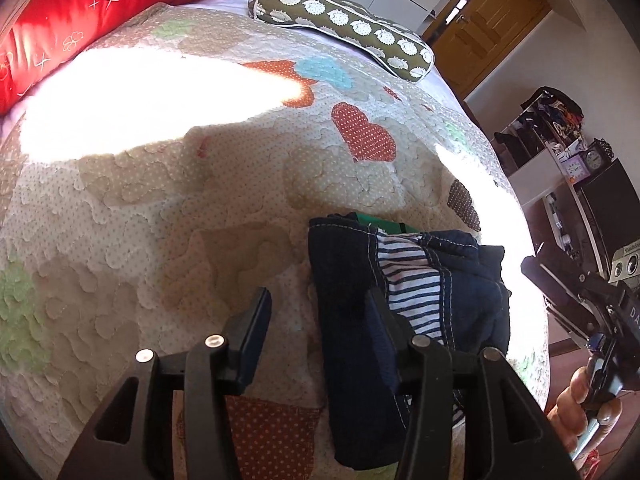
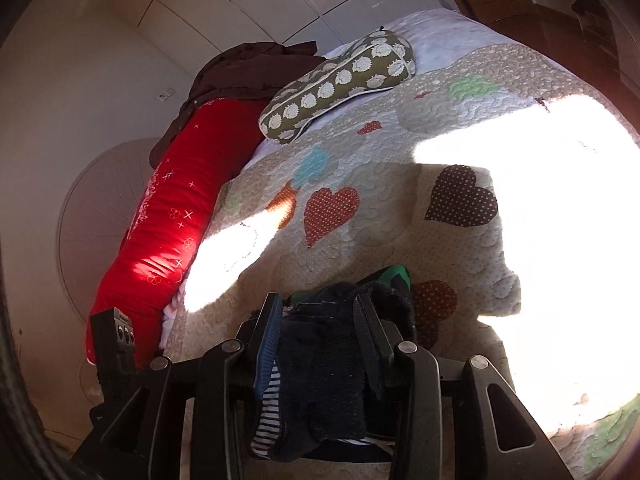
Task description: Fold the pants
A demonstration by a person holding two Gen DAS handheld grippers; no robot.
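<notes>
Dark navy pants (image 1: pixel 348 292) with a striped lining and white stitching lie bunched on the quilt at the bed's right edge. My left gripper (image 1: pixel 318 320) is open; its left finger is over bare quilt and its right finger rests against the pants. In the right wrist view the pants (image 2: pixel 320 376) fill the gap between the fingers of my right gripper (image 2: pixel 318 328), which is shut on a thick bundle of them. The right gripper also shows at the right edge of the left wrist view (image 1: pixel 592 300), held in a hand.
A heart-patterned quilt (image 1: pixel 180 200) covers the bed, with bright sun patches. A red bolster (image 1: pixel 80 12) and an olive patterned pillow (image 1: pixel 344 24) lie at the far end. A cluttered shelf (image 1: pixel 560 148) stands beyond the bed's right edge. A green item (image 1: pixel 380 222) peeks from under the pants.
</notes>
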